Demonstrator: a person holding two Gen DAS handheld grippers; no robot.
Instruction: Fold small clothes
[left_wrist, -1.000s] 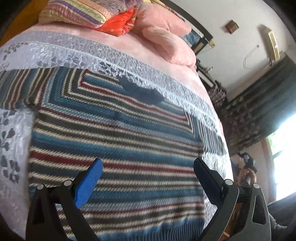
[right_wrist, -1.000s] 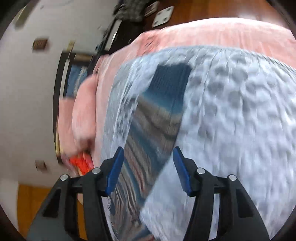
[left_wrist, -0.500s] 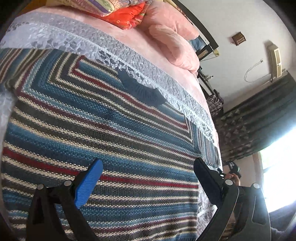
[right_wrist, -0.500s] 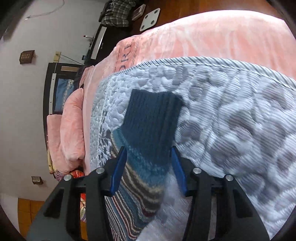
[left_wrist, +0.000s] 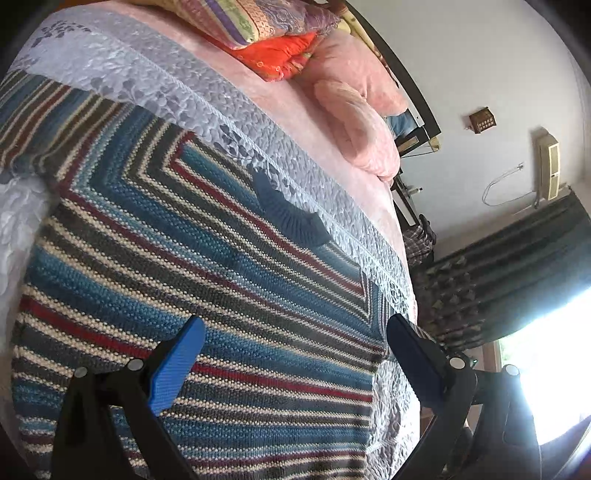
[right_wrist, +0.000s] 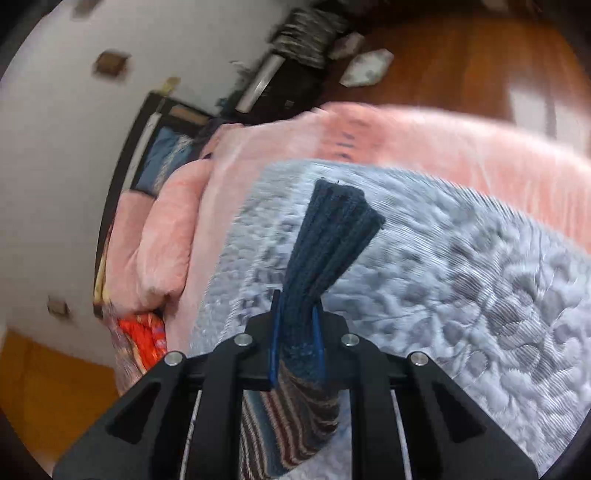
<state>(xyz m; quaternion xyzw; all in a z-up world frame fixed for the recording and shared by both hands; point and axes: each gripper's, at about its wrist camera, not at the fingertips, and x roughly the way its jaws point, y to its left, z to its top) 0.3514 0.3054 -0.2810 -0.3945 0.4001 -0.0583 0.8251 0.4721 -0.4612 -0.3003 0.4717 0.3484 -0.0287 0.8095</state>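
A striped knit sweater (left_wrist: 207, 280), banded in blue, grey, cream and red, lies spread flat on a grey quilted bedspread (left_wrist: 155, 85) that covers the bed. Its dark blue ribbed collar (left_wrist: 291, 218) points toward the far edge of the bedspread, where a pink blanket (left_wrist: 295, 122) begins.

The left gripper (left_wrist: 291, 354) hangs above the sweater's body with its jaws spread wide, one blue pad on the left and one dark pad on the right, and nothing between them. Whether the pads touch the knit cannot be told from this view.

In the right wrist view the right gripper (right_wrist: 297, 332) is closed tight on a sleeve (right_wrist: 295, 413) of the sweater, pinching it just behind the dark blue ribbed cuff (right_wrist: 332, 236). The cuff fans out beyond the fingertips, bunched into folds, and the striped part of the sleeve runs back under the gripper body toward the near edge. The bedspread lies beneath and to the right of the cuff; this view is somewhat blurred.

At the head of the bed sit pink pillows (left_wrist: 358, 125), an orange cushion (left_wrist: 280, 55) and a multicoloured striped pillow (left_wrist: 236, 18). Dark patterned curtains (left_wrist: 509, 273) hang at the right beside a bright window (left_wrist: 550, 369), and a wooden floor (right_wrist: 461, 59) shows beyond the bed.
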